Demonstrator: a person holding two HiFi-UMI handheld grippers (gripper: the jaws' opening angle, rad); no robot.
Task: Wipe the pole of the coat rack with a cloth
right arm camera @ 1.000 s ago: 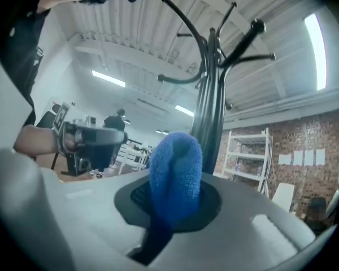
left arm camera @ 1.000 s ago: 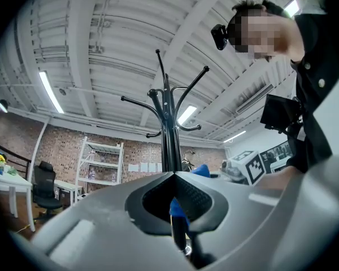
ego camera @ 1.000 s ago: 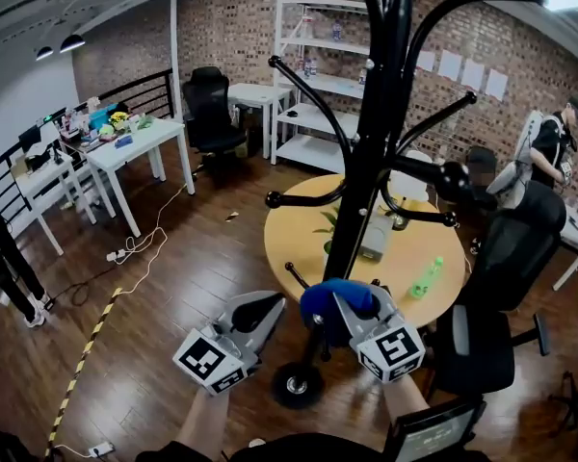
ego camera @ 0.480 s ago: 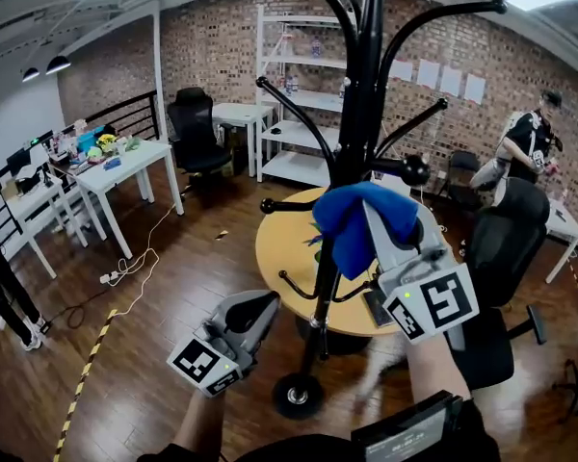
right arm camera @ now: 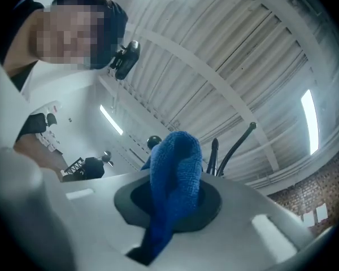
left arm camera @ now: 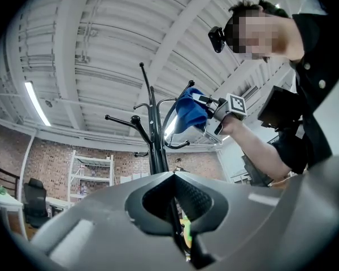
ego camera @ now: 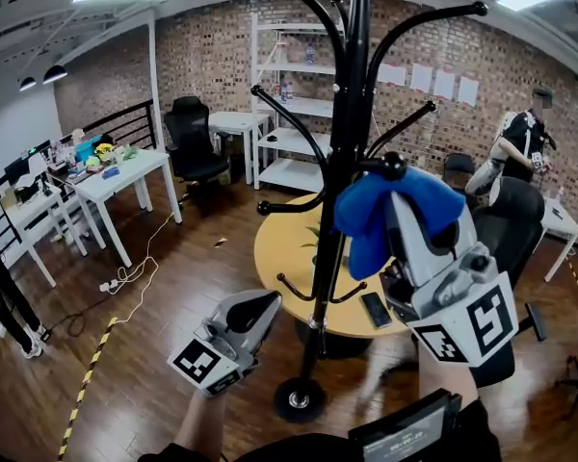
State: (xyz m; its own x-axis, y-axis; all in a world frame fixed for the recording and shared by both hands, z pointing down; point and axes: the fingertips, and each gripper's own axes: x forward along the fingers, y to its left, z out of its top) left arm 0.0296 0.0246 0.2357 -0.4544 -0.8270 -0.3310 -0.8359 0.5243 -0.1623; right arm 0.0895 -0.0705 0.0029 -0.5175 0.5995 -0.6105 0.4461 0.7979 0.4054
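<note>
Beside the coat rack pole (ego camera: 347, 114), cloth (ego camera: 366, 210) held high
Right tongs (ego camera: 409, 234) are clamped on the blue cloth, just at 3 o'clock of the pole; left tongs (ego camera: 255, 308), low at 7 o'clock, are closed on nothing.

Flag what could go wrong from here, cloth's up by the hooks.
1. Snag: the blue cloth hangs loose from the jaws of the right gripper right beside a knobbed hook; a stroke along the pole might catch it and pull it free.
2. Tipping: the left gripper is shut, empty and off the coat rack, so nothing steadies it; a push this high could lean it toward the round table.
</note>
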